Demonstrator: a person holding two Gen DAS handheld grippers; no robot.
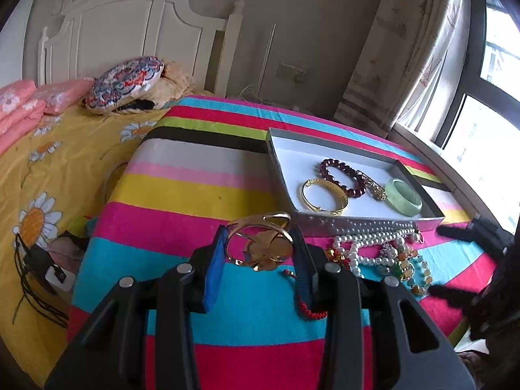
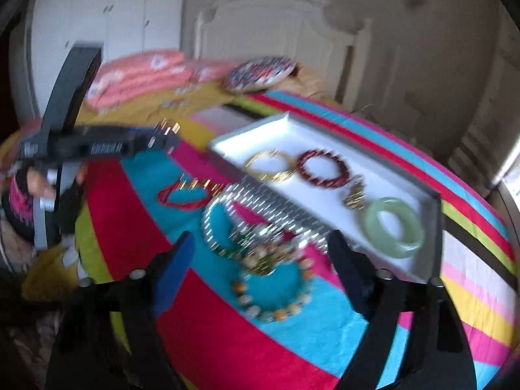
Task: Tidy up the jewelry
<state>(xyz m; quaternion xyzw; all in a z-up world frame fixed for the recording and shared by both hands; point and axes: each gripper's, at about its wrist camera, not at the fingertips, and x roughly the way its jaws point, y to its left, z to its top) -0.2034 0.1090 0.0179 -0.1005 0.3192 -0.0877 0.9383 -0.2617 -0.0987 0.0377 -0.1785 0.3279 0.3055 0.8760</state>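
Above striped cloth — L tongs [image 1: 260,253] clamped on gold bangle [image 1: 260,243], R tongs [image 2: 260,256] wide apart, w/o load.

1. Daylight pours in from the window [image 1: 487,104], blown out white, lighting the left wrist view evenly.
2. That view is sharp; the fisheye bends the bed [image 1: 48,169] at the edges, corners black.
3. Right wrist view is smeared with motion blur: the pearls [image 2: 227,214] streak into dashes.

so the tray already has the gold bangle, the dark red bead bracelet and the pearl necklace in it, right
Not the pearl necklace: the left wrist view shows it on the striped cloth in front of the tray. Inside are the gold bangle, the dark red bead bracelet and a green bangle.
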